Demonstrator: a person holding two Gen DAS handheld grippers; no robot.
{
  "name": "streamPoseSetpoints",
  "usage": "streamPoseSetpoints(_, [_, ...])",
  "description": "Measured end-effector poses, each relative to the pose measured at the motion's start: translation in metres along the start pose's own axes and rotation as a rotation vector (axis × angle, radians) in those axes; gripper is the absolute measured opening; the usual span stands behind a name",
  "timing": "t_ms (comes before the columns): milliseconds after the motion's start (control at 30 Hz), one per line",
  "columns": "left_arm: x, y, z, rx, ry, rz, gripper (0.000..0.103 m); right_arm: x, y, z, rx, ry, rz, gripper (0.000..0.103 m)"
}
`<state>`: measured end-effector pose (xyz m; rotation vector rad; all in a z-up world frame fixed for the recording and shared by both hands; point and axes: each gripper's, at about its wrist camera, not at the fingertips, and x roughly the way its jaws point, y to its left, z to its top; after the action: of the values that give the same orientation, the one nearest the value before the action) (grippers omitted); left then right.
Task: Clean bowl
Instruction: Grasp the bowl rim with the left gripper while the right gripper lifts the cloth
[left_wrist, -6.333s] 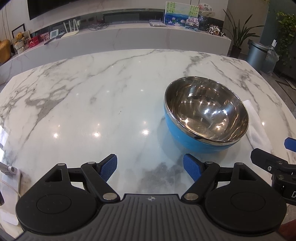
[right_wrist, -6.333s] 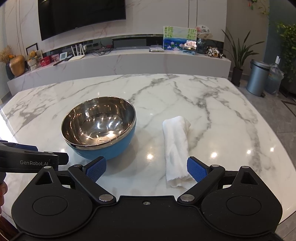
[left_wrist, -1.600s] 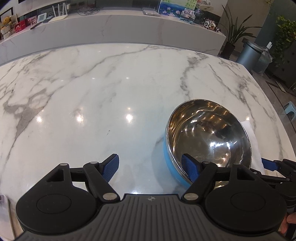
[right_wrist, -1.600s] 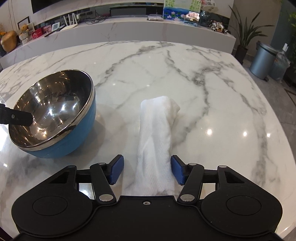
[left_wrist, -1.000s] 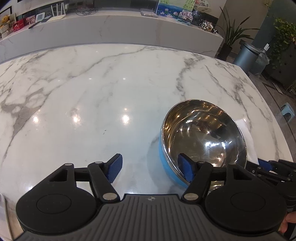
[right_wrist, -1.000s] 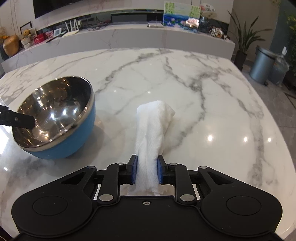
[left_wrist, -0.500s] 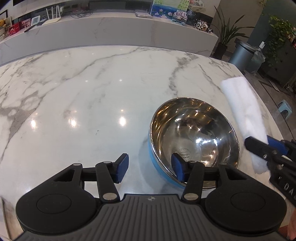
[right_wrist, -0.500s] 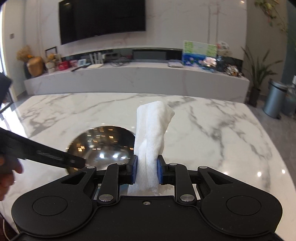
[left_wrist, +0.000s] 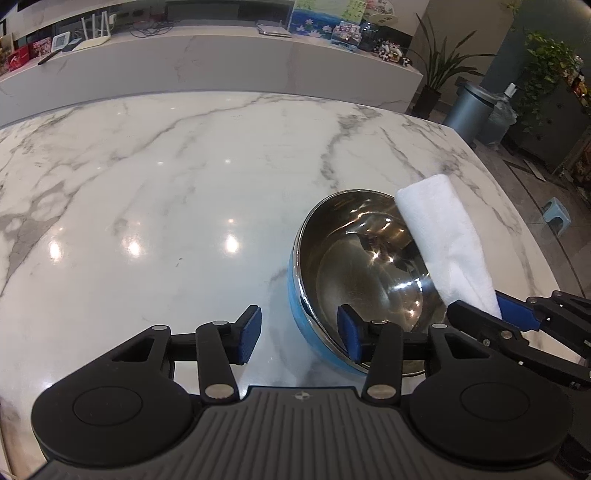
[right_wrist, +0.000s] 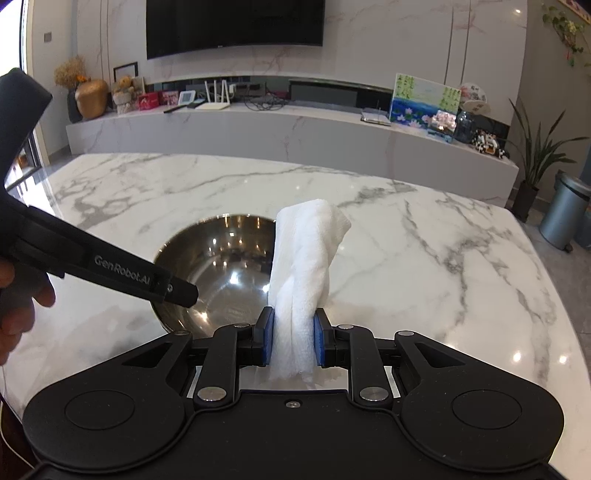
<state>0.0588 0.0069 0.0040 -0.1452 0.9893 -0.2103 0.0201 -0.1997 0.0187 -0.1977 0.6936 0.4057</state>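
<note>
Right wrist view: a rolled white towel (right_wrist: 301, 280) is clamped upright in the right gripper (right_wrist: 292, 341), the steel bowl (right_wrist: 218, 266) lying just ahead-left; the left gripper (left_wrist: 298, 334), parted, straddles its rim.

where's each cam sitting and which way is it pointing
Left wrist: on the left claw, looking down at the table; open, its right finger inside the bowl; right claw at right.
Right wrist: on the right claw, facing the TV wall, shut on the towel; left claw and hand at left.
Shared: bowl, towel, table.
</note>
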Motion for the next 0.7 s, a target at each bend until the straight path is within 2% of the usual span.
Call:
streamPoseSetpoints(100, [-0.001,-0.004,-0.002,0.018,-0.010,-0.010,0.042,0.000,0.000,-0.003,-0.001,0.008,-0.008,0.020])
streamPoseSetpoints(200, [-0.003,-0.010,-0.004,0.042,-0.027,-0.024,0.029,0.001,-0.001,-0.004,-0.006,0.014,-0.013,0.020])
streamPoseSetpoints(467, [-0.010,-0.023,-0.006,0.113,-0.076,0.029,0.026,0.003,0.006,-0.009,-0.055,0.035,-0.021,0.020])
streamPoseSetpoints(567, [-0.012,-0.028,-0.008,0.146,-0.091,0.065,0.025,0.003,0.010,-0.011,-0.084,0.031,-0.013,0.020])
streamPoseSetpoints(700, [-0.014,-0.030,-0.009,0.158,-0.102,0.076,0.024,0.002,0.014,-0.011,-0.095,0.022,0.007,0.020])
